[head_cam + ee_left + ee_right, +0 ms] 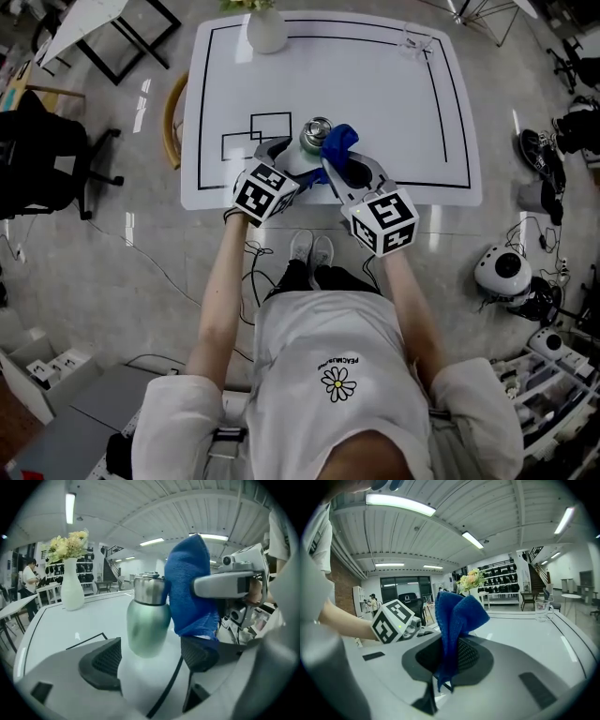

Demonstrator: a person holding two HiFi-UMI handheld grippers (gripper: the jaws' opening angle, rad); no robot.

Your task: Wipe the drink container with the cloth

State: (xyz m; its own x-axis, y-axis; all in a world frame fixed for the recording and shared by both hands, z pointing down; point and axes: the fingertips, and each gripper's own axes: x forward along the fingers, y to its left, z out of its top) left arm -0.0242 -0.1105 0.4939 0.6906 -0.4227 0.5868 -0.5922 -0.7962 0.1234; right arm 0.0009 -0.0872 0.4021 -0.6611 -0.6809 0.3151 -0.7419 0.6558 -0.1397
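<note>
The drink container [148, 620] is a rounded metal flask with a matte green body, a brushed steel collar and a steel cap. It stands upright near the front edge of the white table [375, 94], a smooth, glossy surface marked with black lines [448, 103].

The left gripper [151, 659] has its jaws spread. The ribbed black pads [104, 662] sit on either side of the flask's base without touching it, and the flask stands just ahead of the gap.

The right gripper [450, 656] has its jaws pressed together on the lower part of the cloth [457, 618]. The cloth is blue, with a napped terry texture, and rises in a loose folded peak above the jaws. In the left gripper view the cloth [190, 592] hangs just beside the flask's collar on its right; contact cannot be confirmed.

At the far edge of the table stand a white bulbous vase [266, 30] holding pale flowers and a clear glass mug [541, 609]. Both are well apart from the flask. A curved wooden chair [172, 117] stands at the table's left side.
</note>
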